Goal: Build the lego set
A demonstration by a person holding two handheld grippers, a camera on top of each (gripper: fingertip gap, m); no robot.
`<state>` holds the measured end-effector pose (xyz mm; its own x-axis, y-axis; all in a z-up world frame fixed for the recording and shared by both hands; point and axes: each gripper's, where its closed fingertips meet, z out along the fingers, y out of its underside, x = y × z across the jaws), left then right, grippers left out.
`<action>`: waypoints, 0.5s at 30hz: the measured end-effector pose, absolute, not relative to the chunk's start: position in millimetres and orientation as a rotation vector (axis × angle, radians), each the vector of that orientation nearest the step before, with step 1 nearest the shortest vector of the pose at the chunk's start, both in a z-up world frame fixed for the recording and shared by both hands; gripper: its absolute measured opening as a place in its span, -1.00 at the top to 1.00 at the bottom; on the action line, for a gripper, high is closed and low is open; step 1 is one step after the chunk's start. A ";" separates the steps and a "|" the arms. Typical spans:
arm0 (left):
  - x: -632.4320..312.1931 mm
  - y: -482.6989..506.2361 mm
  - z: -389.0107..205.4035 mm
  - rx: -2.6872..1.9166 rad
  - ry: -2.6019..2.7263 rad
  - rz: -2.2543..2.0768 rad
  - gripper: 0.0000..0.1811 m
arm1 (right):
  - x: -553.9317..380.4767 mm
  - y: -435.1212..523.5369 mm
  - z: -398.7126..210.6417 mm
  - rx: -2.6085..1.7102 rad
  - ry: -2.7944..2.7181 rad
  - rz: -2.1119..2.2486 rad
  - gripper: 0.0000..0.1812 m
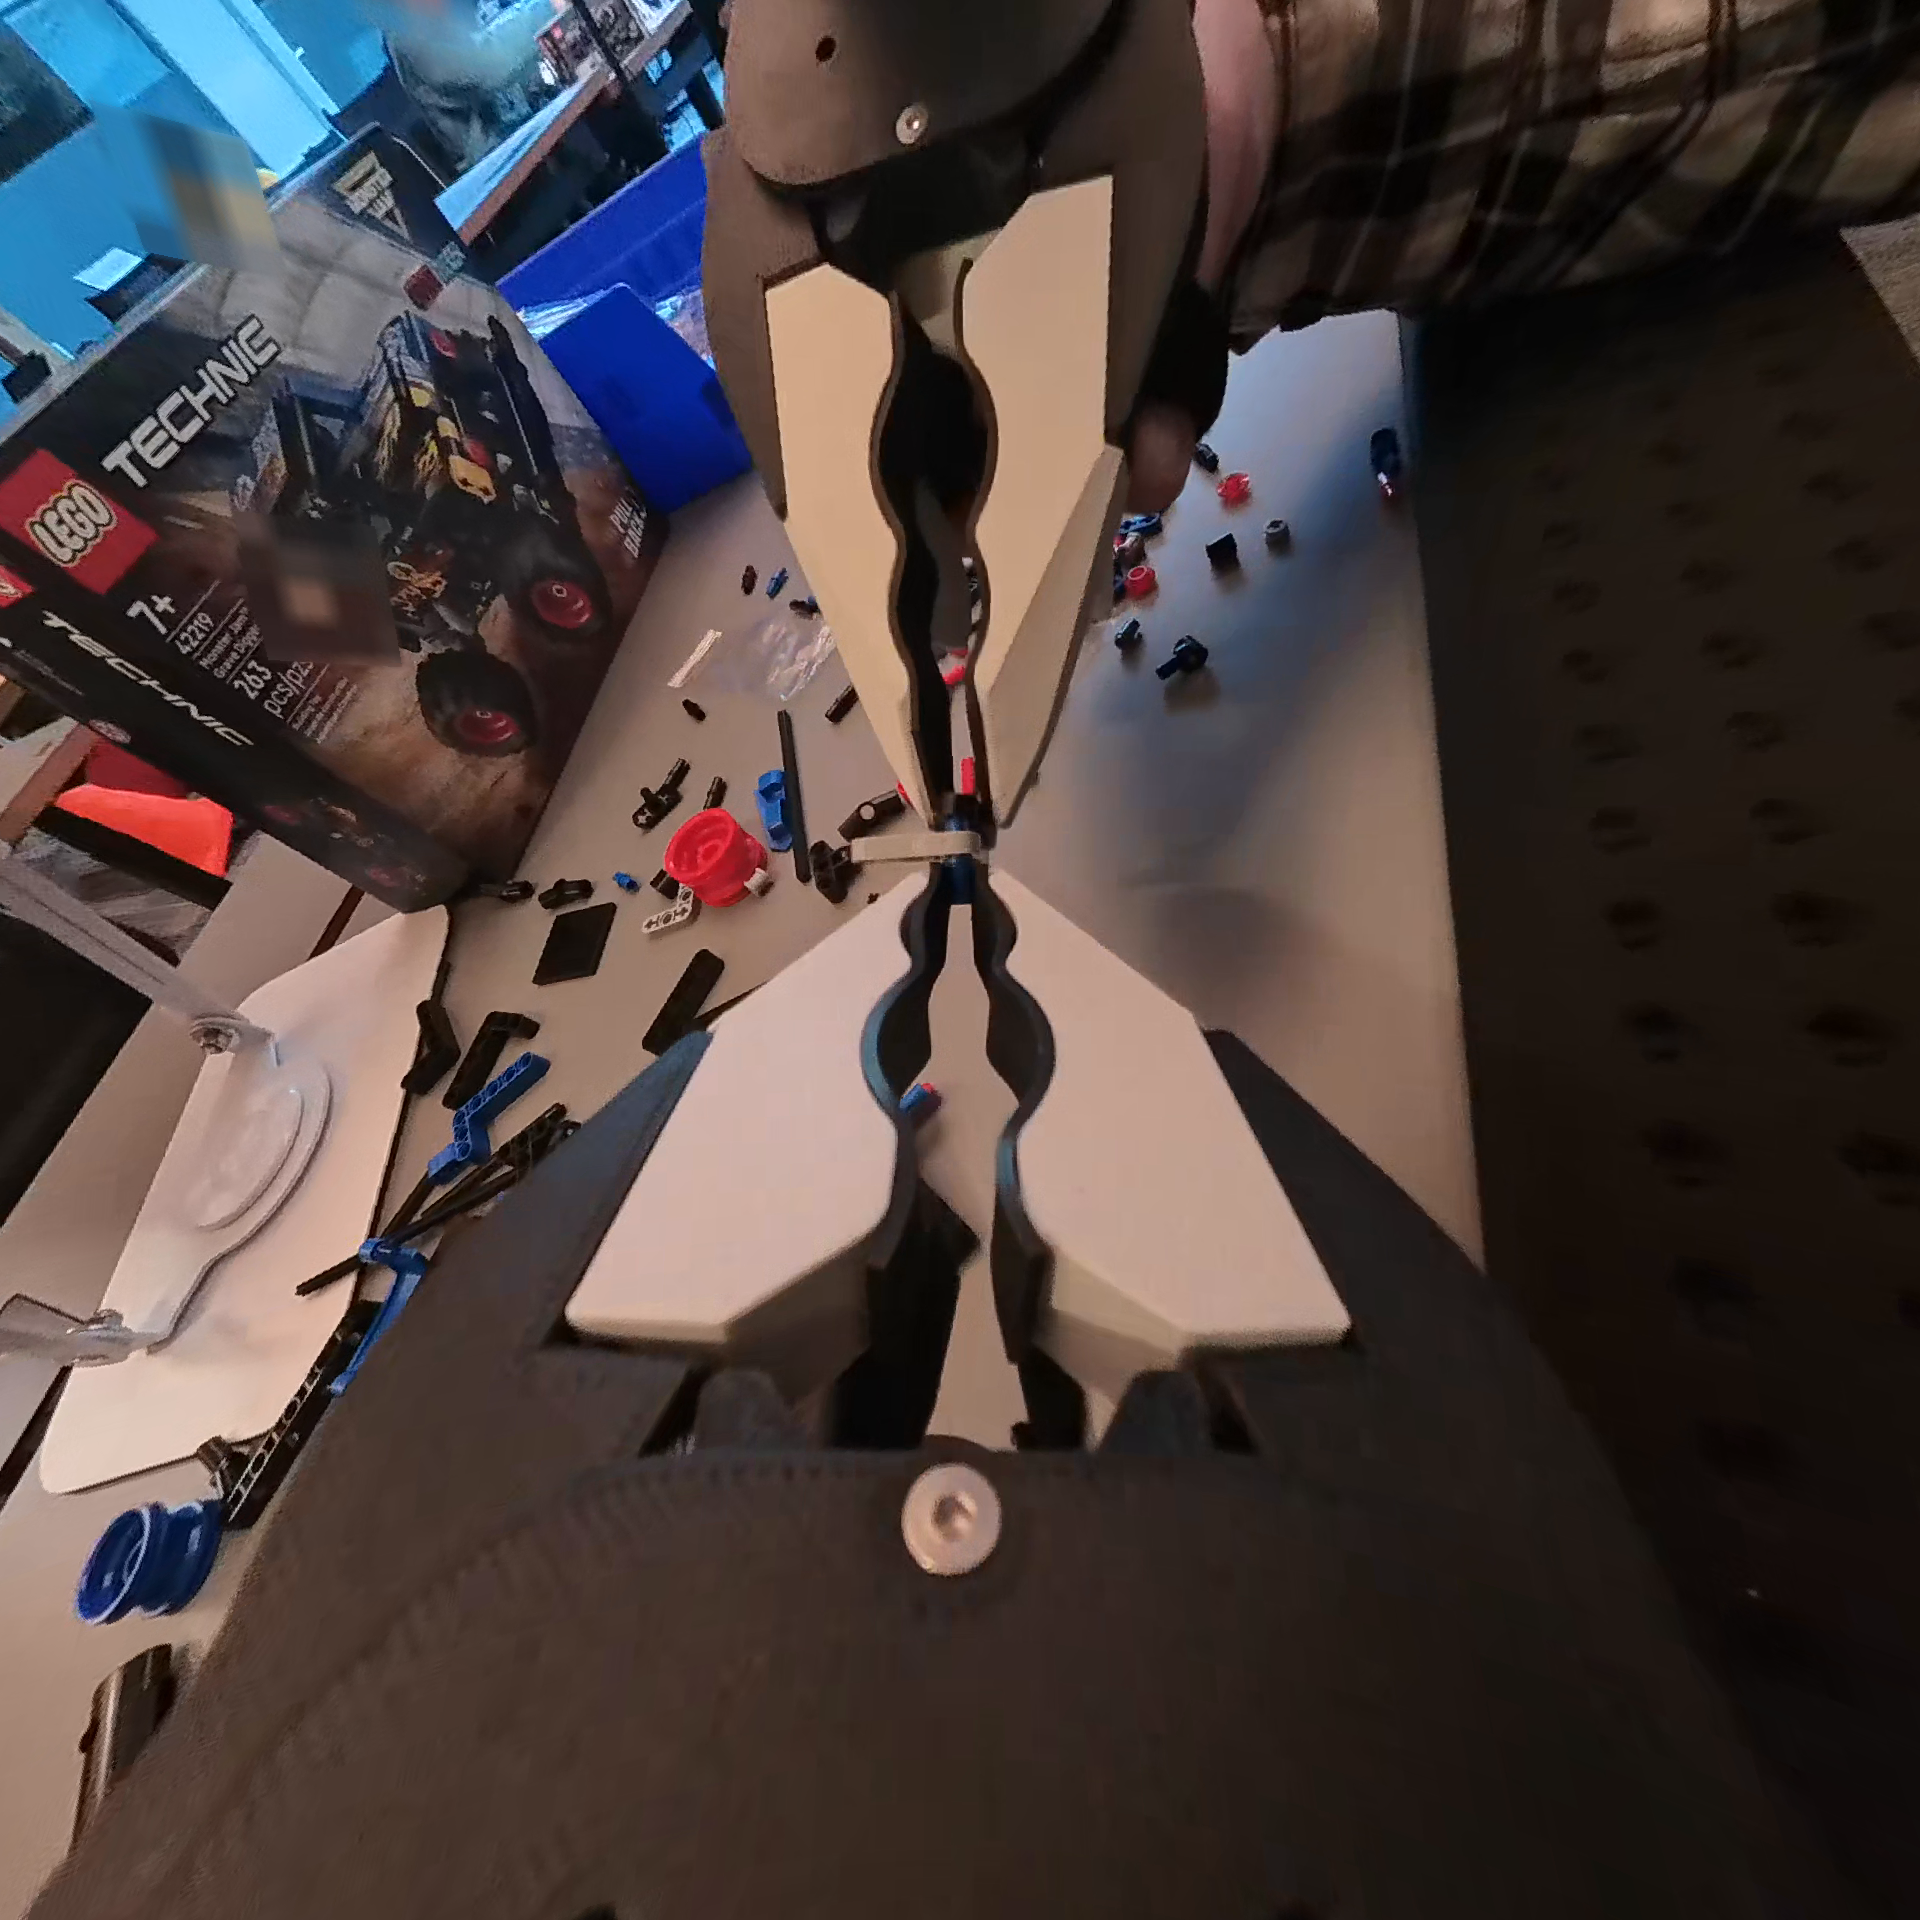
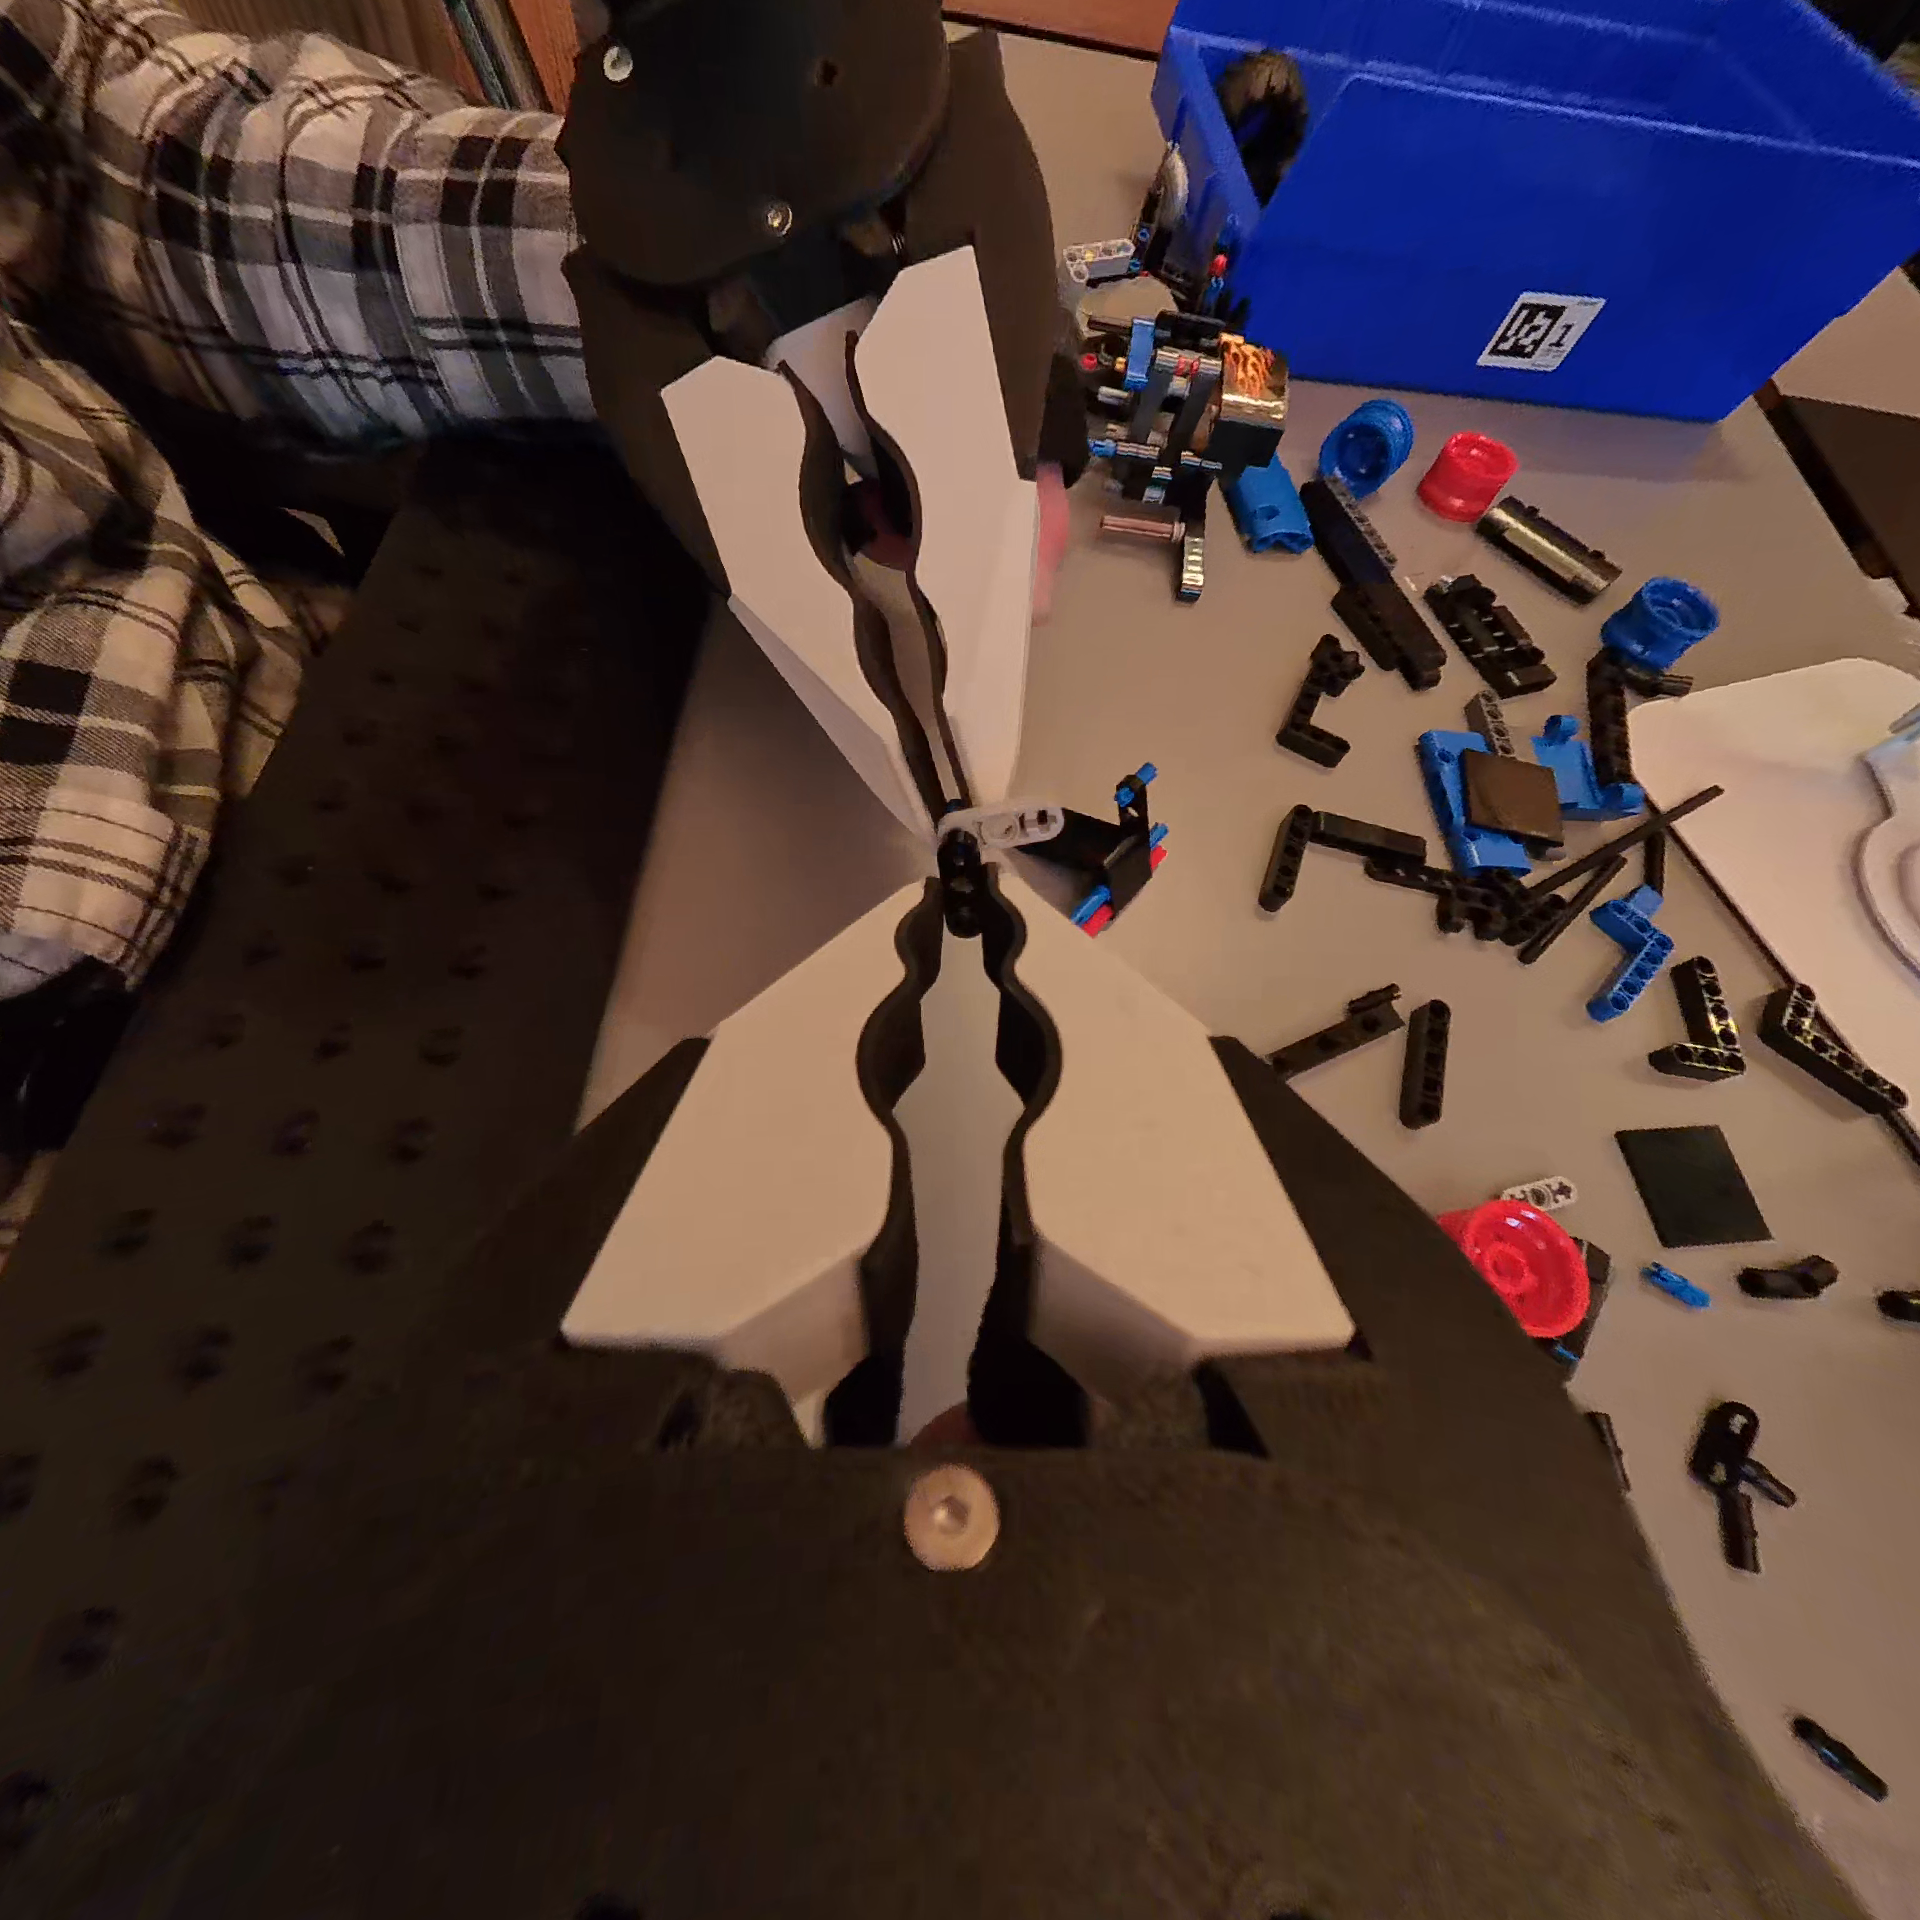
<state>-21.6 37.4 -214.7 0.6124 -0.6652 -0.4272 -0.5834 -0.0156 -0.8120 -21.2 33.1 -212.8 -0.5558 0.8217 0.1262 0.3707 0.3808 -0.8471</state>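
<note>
Two claws meet tip to tip over the desk, joining small lego pieces in mid-air.

A short white beam [image 1: 914,847] sits crosswise between the tips, above the desk [image 1: 1195,831] edge, with a blue pin through one end. The left claw [image 1: 951,894] is clamped on that blue pin from below, seemingly holding it in line with the beam's hole. In the right wrist view, the right claw [image 2: 961,899] is closed on a small black beam [image 2: 961,883] that meets the same white beam [image 2: 1003,826], probably to press the two together. Holding the parts aloft likely gives both tips room to push against each other. Loose parts lie scattered nearby: a red wheel hub [image 1: 712,857], a half-built chassis [image 2: 1184,405] beside the blue bin [image 2: 1558,208], and the set's box [image 1: 312,582].
</note>
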 end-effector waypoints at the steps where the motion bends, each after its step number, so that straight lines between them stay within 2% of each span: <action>1: -21.0 37.2 -216.0 -1.687 1.051 -0.079 0.99 | -20.8 33.0 -214.5 -1.017 -2.116 1.068 0.96; 15: -14.8 33.2 -257.4 -1.802 1.322 0.167 0.99 | -13.7 29.8 -261.3 -1.047 -2.348 0.758 0.97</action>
